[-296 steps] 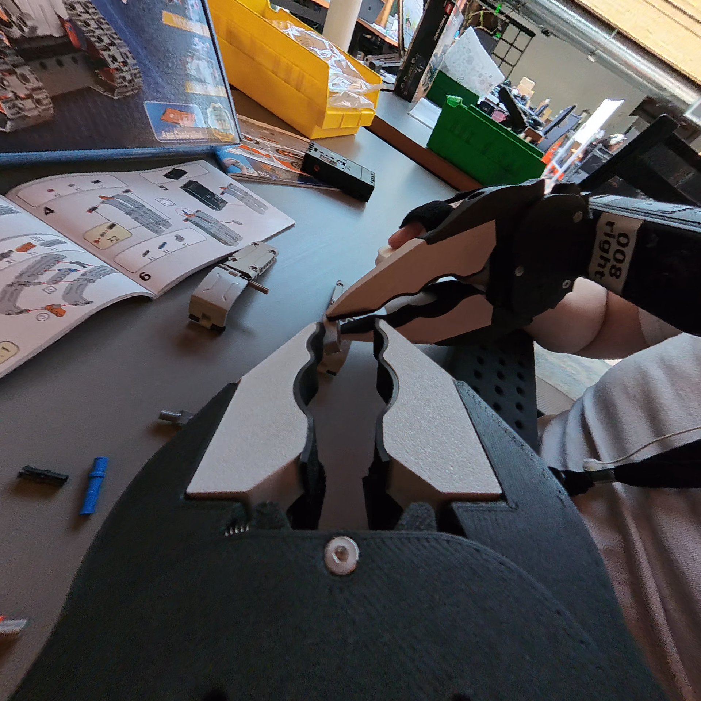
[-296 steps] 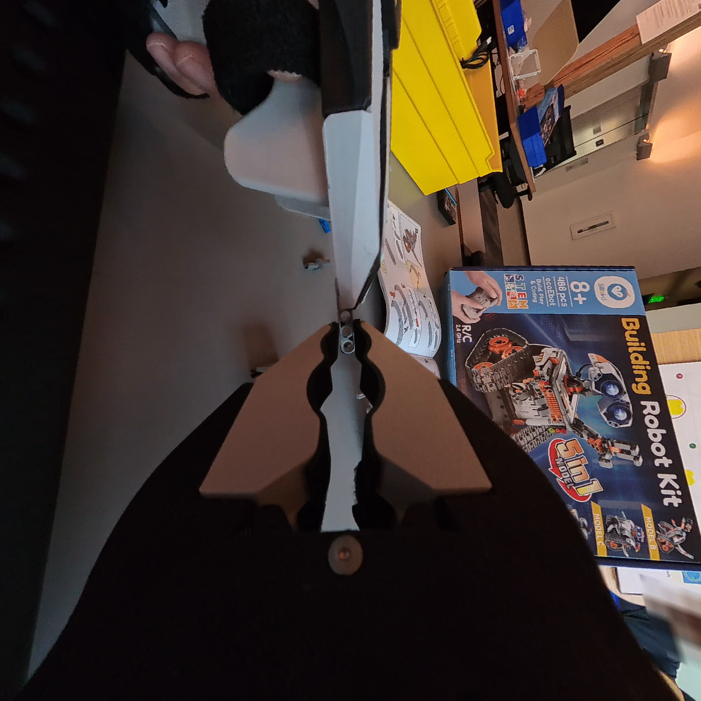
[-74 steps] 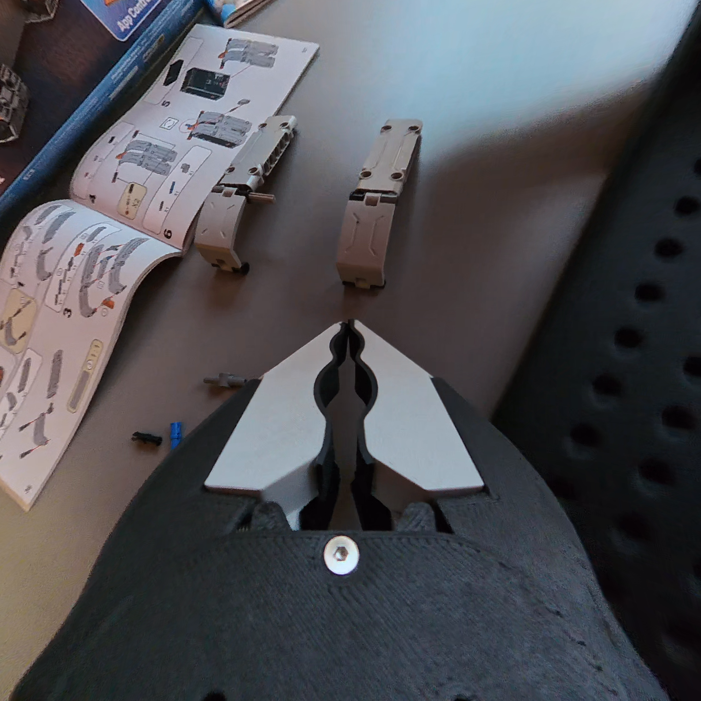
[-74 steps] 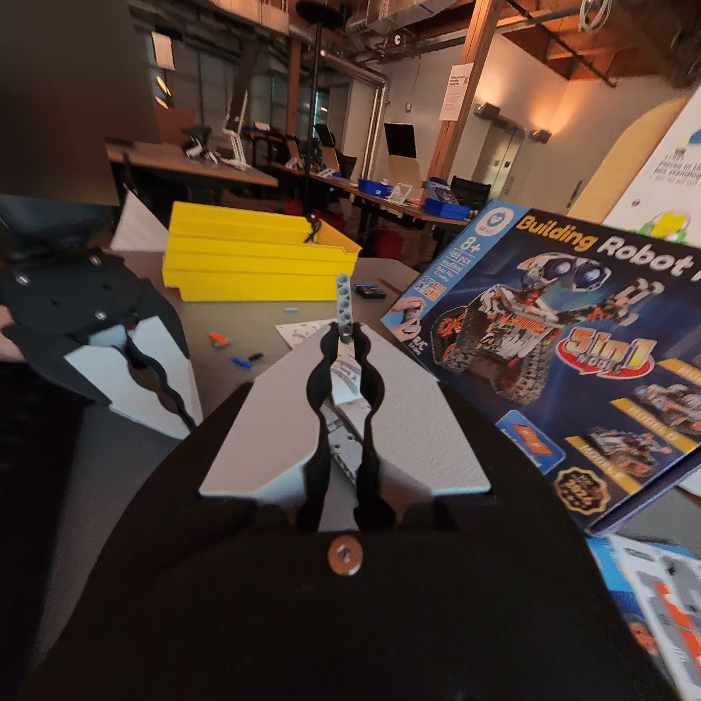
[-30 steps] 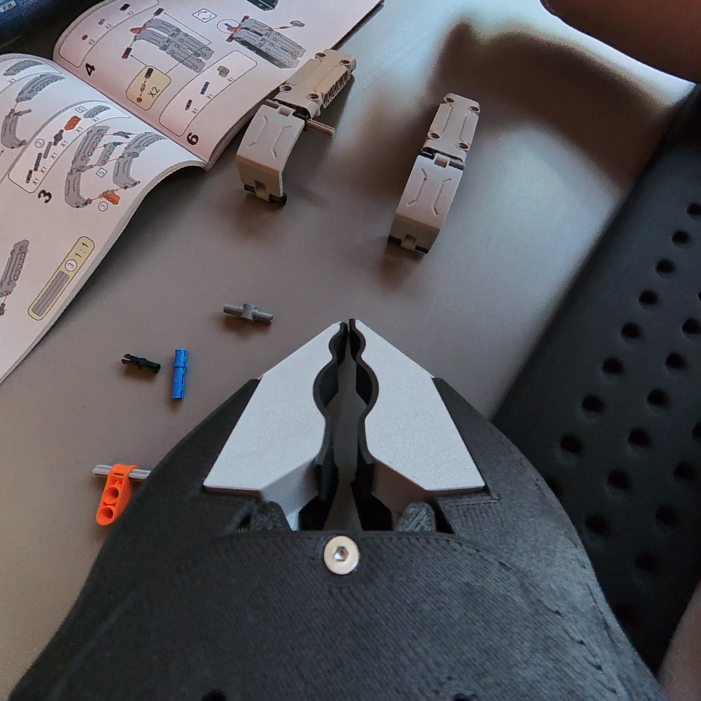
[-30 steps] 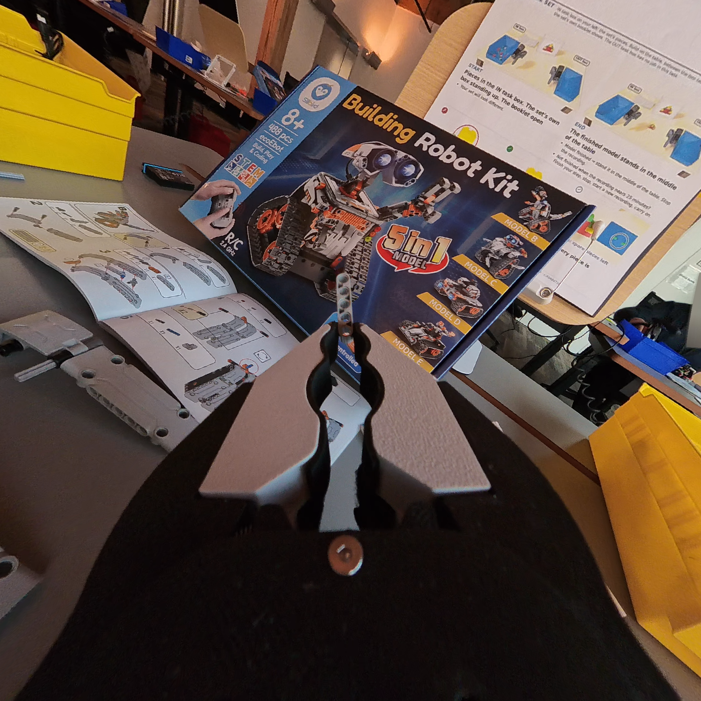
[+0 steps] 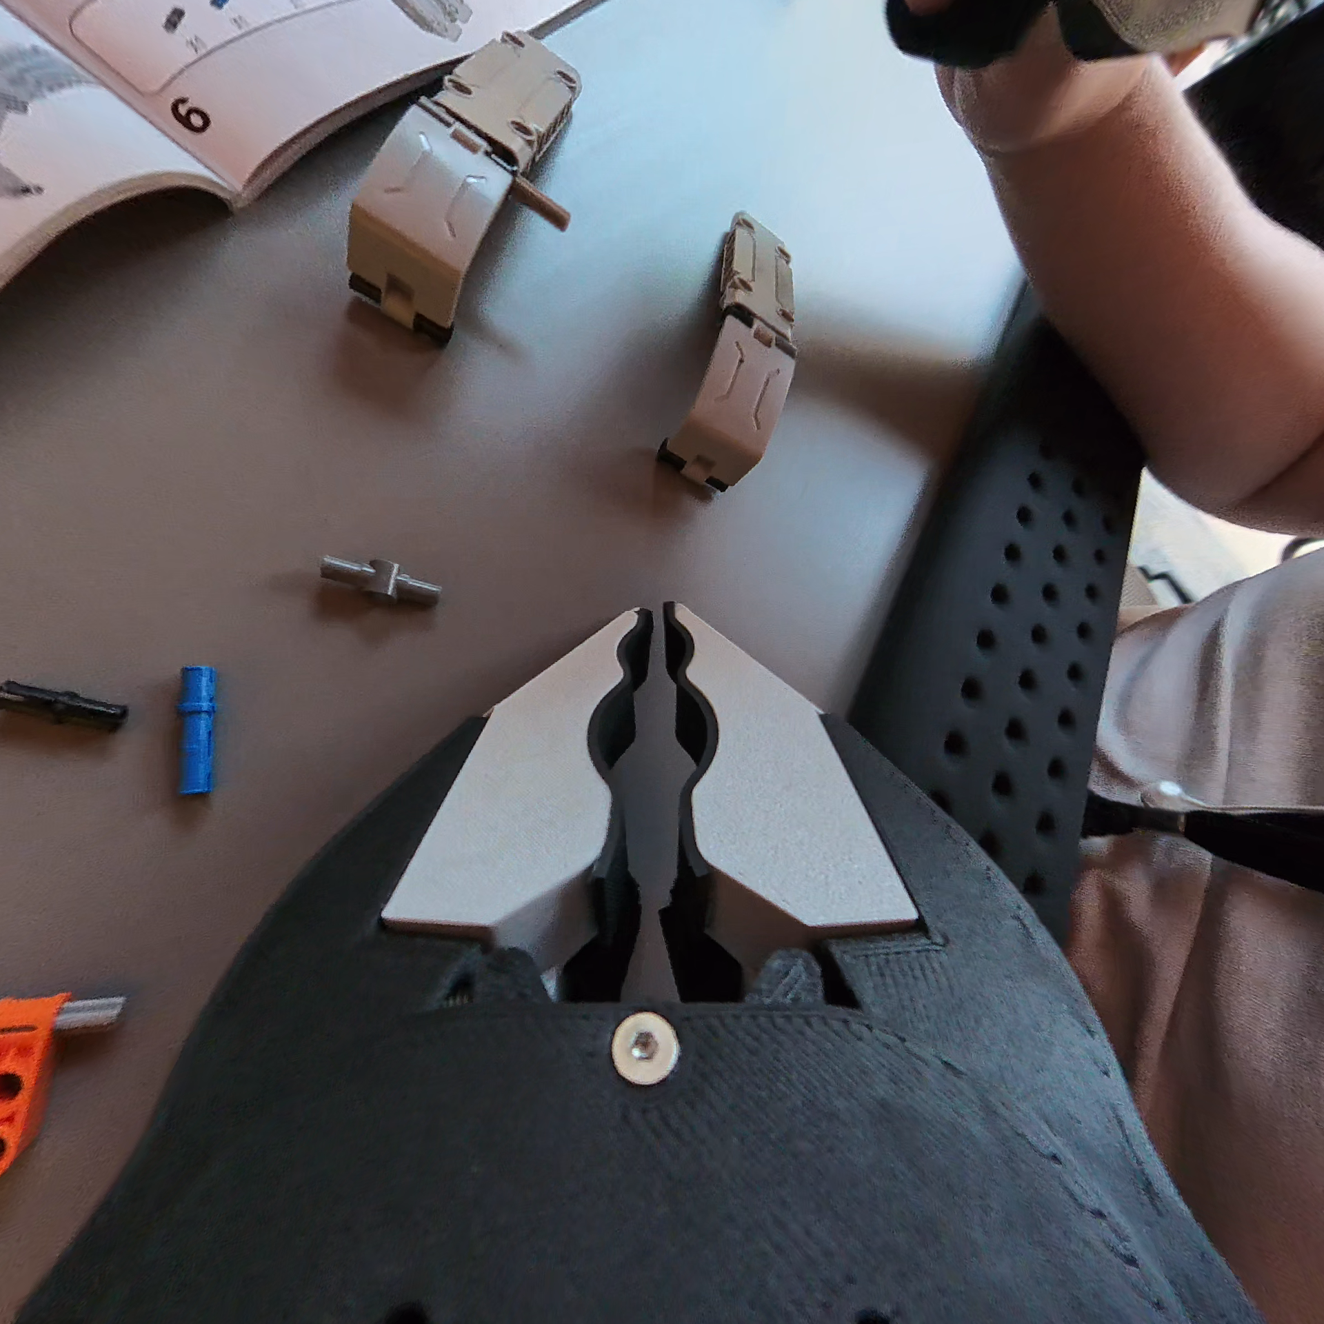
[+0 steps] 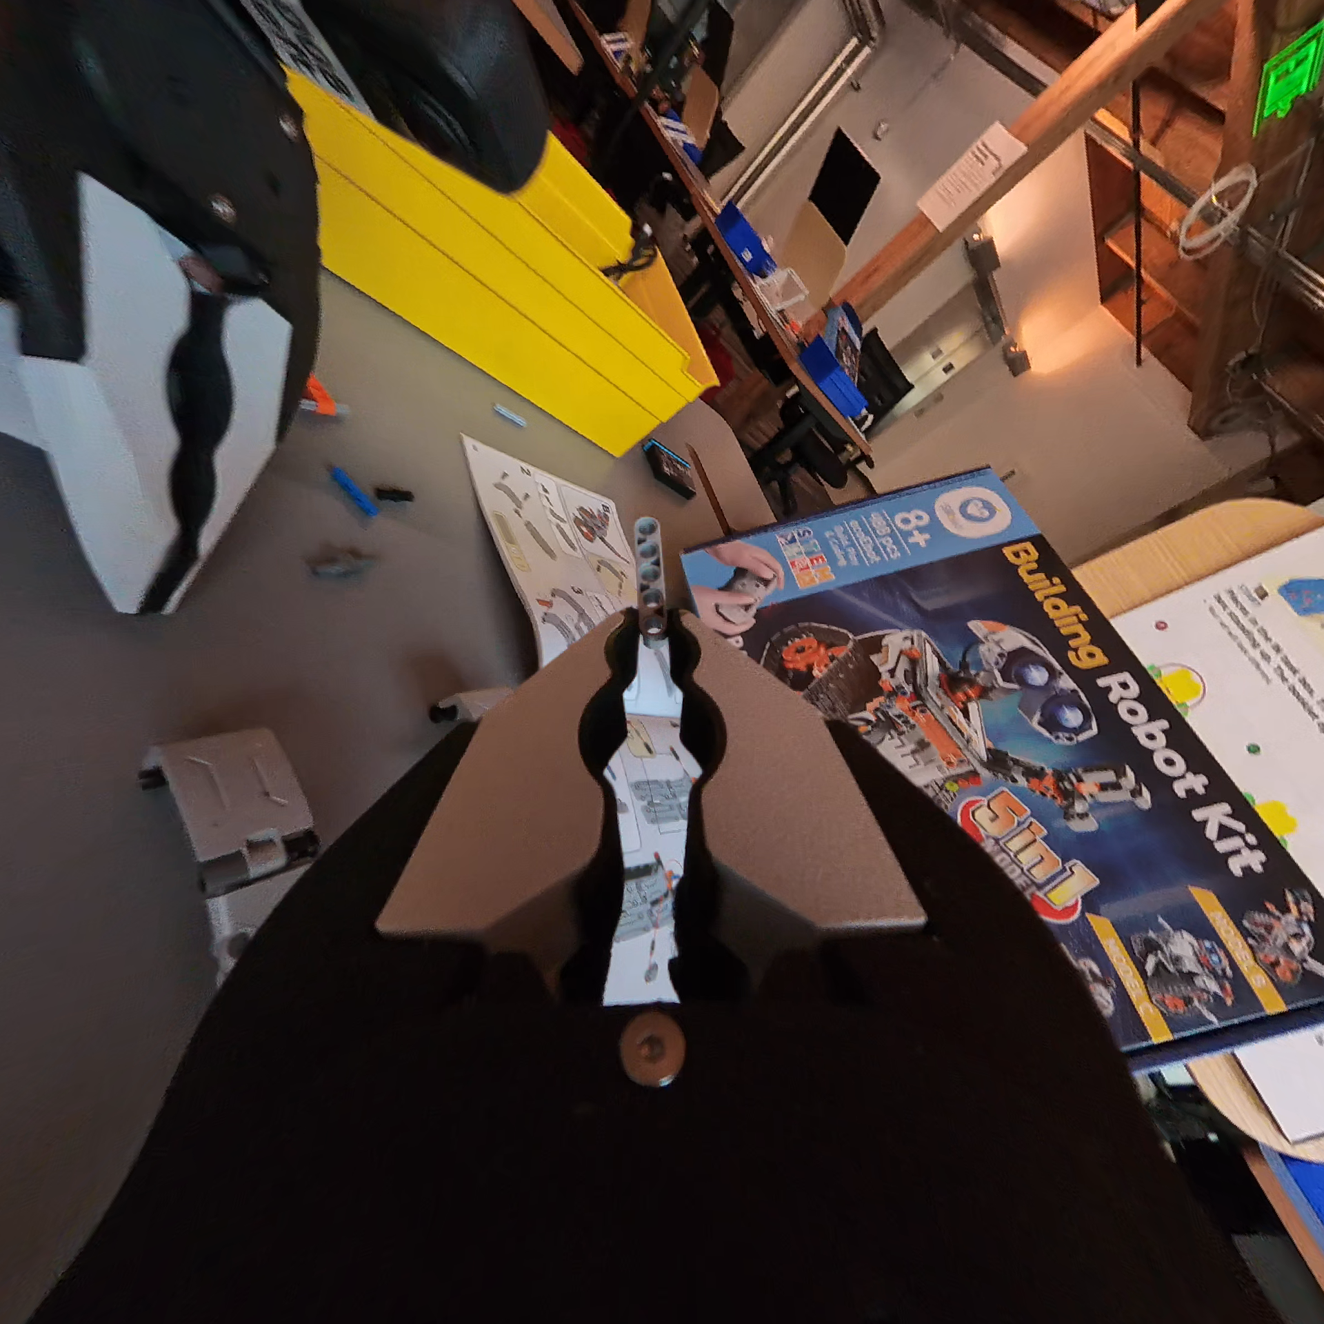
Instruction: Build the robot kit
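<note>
Grey holed beam (image 8: 650, 573) pinched upright in right gripper (image 8: 653, 625) jaws; left gripper (image 7: 658, 615) jaws nearly closed, empty

Cut off at the left edge of the left wrist view: orange beam (image 7: 18, 1067), black pin (image 7: 61, 706). Booklet (image 7: 129, 100) cropped at upper left. In the right wrist view, blurred small grey part (image 8: 337, 559) at left centre; grey panel (image 8: 236, 802) partly hidden behind the gripper body.
</note>
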